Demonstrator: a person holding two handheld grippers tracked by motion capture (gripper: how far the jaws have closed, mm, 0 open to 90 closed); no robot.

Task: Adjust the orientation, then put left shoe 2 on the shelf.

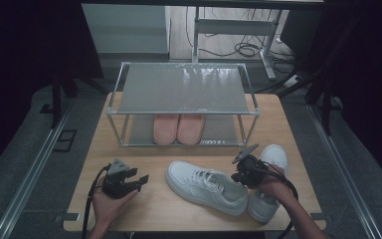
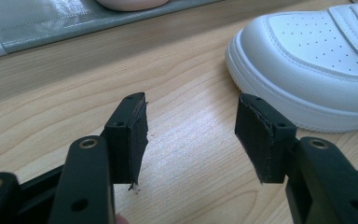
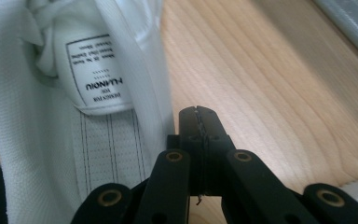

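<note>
White sneaker (image 1: 206, 186), lower centre, lay ungrasped: left gripper (image 1: 140, 181) gaped, right gripper (image 3: 199, 122) clenched empty beside its collar; nudging could skew it.

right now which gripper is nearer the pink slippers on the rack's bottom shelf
Left, narrowly. The left gripper sits in front of the pink slippers, off to their left; the right gripper lies farther off to their right, between the two white sneakers.

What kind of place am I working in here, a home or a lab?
Most likely a lab or recording bay, not a home: dark curtains hang on both sides, loose cables lie on the floor behind, and the shoe rack stands on a bare wooden table.
</note>
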